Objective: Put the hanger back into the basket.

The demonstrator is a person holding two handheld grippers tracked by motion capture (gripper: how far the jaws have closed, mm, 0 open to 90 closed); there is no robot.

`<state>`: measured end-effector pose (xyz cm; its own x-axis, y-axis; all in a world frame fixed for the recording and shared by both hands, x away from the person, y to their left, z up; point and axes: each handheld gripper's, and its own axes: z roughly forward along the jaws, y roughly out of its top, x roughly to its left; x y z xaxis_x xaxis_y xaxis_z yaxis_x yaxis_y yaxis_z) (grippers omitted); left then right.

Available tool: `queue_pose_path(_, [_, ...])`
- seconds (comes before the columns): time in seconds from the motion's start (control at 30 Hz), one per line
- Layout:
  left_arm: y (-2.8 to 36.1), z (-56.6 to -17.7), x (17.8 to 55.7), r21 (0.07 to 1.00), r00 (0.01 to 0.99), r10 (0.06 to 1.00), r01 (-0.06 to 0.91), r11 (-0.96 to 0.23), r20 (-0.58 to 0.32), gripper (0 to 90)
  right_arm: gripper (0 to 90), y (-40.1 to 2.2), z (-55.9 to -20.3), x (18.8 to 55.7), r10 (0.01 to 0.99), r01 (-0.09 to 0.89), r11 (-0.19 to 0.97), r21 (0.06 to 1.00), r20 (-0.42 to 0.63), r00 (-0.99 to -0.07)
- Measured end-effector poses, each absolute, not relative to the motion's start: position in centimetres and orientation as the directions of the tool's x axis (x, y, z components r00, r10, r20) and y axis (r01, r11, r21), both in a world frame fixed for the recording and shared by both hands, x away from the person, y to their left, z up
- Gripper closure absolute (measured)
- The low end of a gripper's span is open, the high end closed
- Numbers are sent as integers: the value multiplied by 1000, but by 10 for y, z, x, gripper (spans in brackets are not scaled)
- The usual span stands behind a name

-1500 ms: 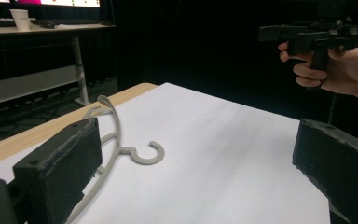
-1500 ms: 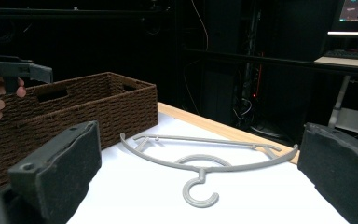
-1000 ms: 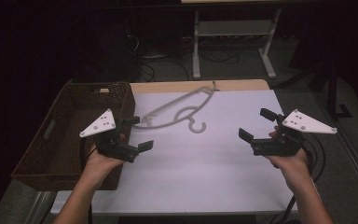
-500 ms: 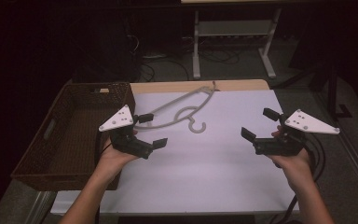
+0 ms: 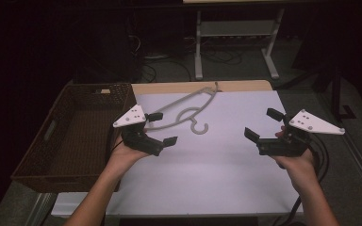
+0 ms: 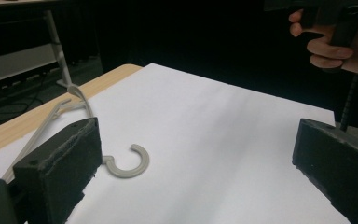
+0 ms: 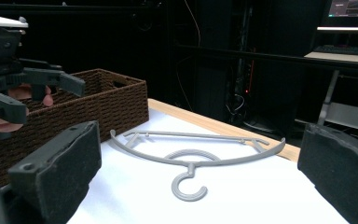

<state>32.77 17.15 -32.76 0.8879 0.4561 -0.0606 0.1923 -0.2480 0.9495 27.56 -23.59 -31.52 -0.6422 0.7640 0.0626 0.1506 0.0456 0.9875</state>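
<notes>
A grey plastic hanger lies flat at the far middle of the white sheet, its hook toward me. My left gripper hovers open just left of the hook, with one jaw beside the hanger's lower bar. In the left gripper view the hook lies just right of the left jaw, and the left gripper holds nothing. My right gripper is open over the right of the sheet, well away from the hanger. Its own view faces the whole hanger between the open jaws of the right gripper.
A brown wicker basket stands off the sheet's left edge, close behind my left hand; it also appears in the right gripper view. A strip of wooden tabletop runs along the far edge. Metal table legs and cables stand on the dark floor beyond.
My left gripper has moved right and forward from beside the basket to the hanger's hook. The right gripper has barely shifted. The hanger has not moved.
</notes>
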Motion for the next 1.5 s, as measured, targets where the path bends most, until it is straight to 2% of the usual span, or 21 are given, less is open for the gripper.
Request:
queue_pose_path(0.5, [156, -340, 347, 942, 885, 462, 197, -273, -51, 12, 0, -235, -315, 275, 762, 151, 45, 988, 64, -645])
queue_pose_path(0.87, [141, -354, 370, 915, 866, 500, 206, -347, -5, 14, 0, -235, -315, 276, 761, 155, 44, 987, 67, -645])
queue_pose_path(0.9, [141, -355, 373, 911, 866, 501, 206, -356, 1, 25, 0, -235, -315, 276, 761, 154, 44, 987, 67, -645])
queue_pose_path(0.93, [140, -357, 375, 909, 868, 496, 207, -361, -1, 79, 0, -236, -315, 276, 761, 153, 45, 987, 65, -645])
queue_pose_path(1.0, [140, -360, 380, 904, 863, 505, 219, -368, -4, 79, 0, -236, -315, 276, 761, 152, 44, 987, 65, -645])
queue_pose_path(1.3, [139, -374, 407, 877, 848, 530, 255, -407, -1, 277, 0, -236, -315, 276, 759, 153, 43, 987, 67, -647])
queue_pose_path(1.33, [139, -376, 410, 871, 847, 531, 255, -420, 8, 277, 0, -236, -315, 276, 758, 154, 43, 987, 68, -648])
queue_pose_path(1.5, [142, -389, 424, 851, 830, 557, 291, -436, 2, 435, 0, -237, -315, 276, 757, 153, 43, 987, 68, -650])
